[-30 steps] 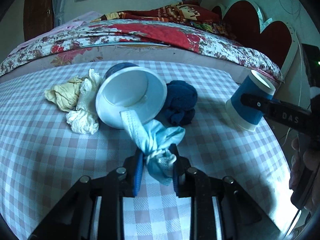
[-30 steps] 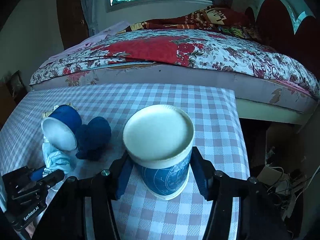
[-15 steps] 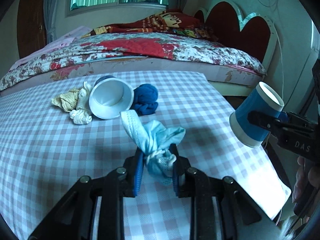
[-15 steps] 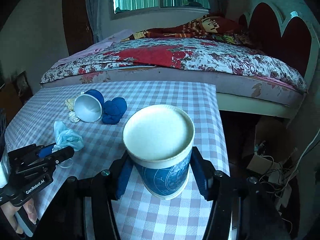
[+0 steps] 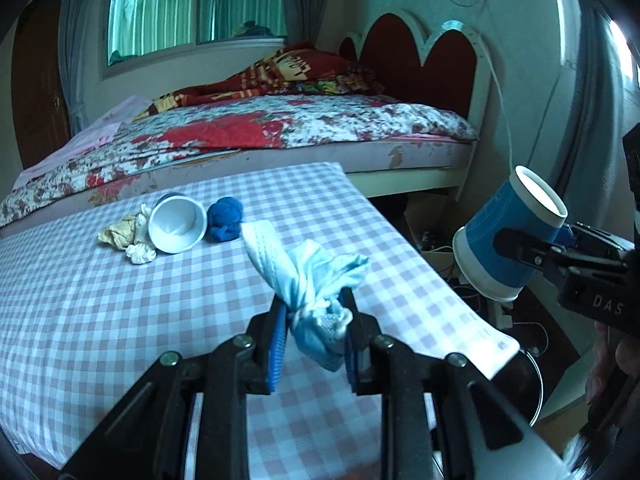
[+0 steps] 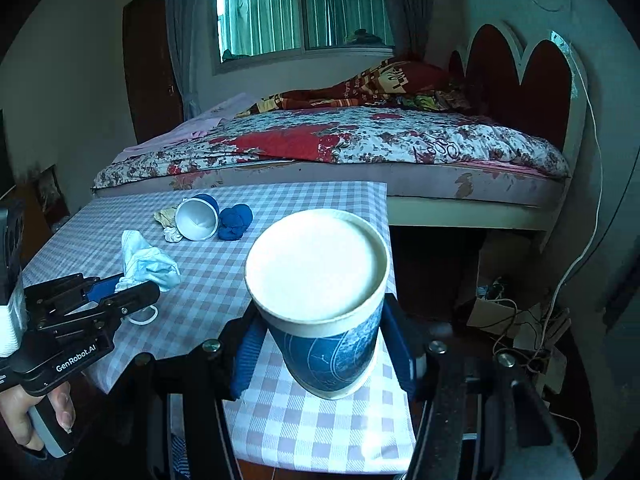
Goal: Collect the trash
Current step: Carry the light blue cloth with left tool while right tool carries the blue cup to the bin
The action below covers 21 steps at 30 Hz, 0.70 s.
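Observation:
My left gripper (image 5: 314, 344) is shut on a crumpled light-blue face mask (image 5: 308, 276) and holds it above the checkered table (image 5: 100, 320); it also shows in the right wrist view (image 6: 144, 262). My right gripper (image 6: 320, 356) is shut on a blue paper cup (image 6: 320, 288), held past the table's right edge (image 5: 508, 236). On the table lie a tipped blue paper cup (image 5: 176, 228), a dark blue wad (image 5: 226, 218), and yellow and white crumpled tissues (image 5: 128, 238).
A bed with a floral quilt (image 5: 280, 128) stands just behind the table. Past the table's right edge, cables and boxes (image 6: 516, 312) lie on the floor. A dark round rim (image 5: 524, 380) shows under the table's right corner.
Both grippers have lifted and pulled back from the table, the left with the mask, the right with the cup. The pile on the table looks farther away.

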Each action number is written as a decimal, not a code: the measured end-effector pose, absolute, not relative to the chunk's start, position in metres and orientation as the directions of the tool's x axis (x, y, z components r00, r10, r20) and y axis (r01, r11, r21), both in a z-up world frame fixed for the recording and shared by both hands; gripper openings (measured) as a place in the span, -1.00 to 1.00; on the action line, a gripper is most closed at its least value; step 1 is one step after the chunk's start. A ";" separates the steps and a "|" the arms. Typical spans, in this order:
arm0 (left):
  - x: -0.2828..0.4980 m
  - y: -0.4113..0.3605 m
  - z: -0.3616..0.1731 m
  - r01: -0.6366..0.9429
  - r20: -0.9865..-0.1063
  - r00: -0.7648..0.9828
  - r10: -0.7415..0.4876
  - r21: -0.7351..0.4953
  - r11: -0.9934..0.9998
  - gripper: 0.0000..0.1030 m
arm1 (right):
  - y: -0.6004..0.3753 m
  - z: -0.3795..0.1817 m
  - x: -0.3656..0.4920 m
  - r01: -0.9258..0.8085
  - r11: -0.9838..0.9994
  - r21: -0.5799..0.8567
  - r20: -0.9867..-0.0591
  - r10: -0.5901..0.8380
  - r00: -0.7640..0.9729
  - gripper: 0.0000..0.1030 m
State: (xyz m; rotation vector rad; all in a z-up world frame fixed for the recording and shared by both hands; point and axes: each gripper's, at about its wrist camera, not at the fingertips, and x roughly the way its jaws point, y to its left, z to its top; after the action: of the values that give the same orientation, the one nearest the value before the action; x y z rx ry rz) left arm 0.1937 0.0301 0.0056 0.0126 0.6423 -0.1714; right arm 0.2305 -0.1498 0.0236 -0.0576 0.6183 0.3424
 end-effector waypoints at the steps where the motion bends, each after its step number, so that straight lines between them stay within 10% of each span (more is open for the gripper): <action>1: 0.187 0.023 0.008 0.174 -0.591 0.790 -0.161 -0.036 0.984 -0.51 | -0.156 0.025 0.224 -0.326 0.944 0.049 -0.572 0.294 0.766 0.12; 21: 0.150 -0.077 -0.011 0.382 -0.594 0.741 -0.312 -0.008 0.924 -0.51 | -0.258 -0.021 0.158 -0.235 0.969 0.079 -0.577 0.237 0.782 0.12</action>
State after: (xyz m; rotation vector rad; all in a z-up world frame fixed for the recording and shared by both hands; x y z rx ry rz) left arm 0.1497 -0.0771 -0.0111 0.1168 0.6296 -0.3816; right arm 0.1580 -0.2576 -0.0212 0.0032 0.6233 0.2548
